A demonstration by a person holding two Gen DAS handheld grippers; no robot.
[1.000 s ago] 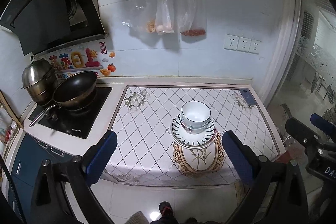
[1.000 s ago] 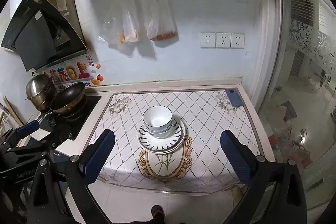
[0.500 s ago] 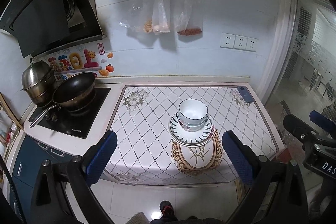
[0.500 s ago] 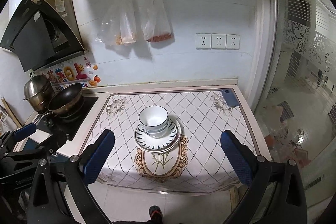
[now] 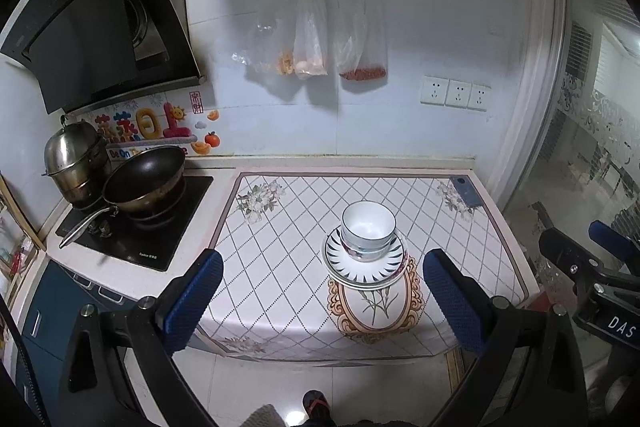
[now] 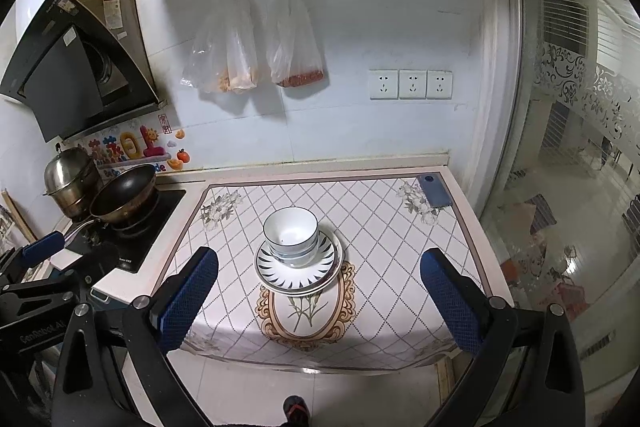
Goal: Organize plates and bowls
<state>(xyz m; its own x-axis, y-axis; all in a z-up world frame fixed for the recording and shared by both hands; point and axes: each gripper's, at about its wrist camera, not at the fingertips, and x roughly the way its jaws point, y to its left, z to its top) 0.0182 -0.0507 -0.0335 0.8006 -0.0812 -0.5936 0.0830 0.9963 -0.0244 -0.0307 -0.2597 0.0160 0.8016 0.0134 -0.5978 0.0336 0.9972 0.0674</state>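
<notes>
Both tongs pulled back, open; bowls upright on plates.

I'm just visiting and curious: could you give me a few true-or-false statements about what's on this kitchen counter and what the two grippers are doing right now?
1. The bowls sit stacked on the plates. True.
2. The left gripper is clamped on a plate. False: it is open, holds nothing, and is back from the counter's near edge.
3. A blue phone lies at the far right corner of the patterned mat. True.
4. The wok sits on the mat beside the plates. False: it is on the black cooktop, left of the mat.
5. The right gripper is open. True.
6. The top bowl is full of soup. False: it looks empty.
</notes>
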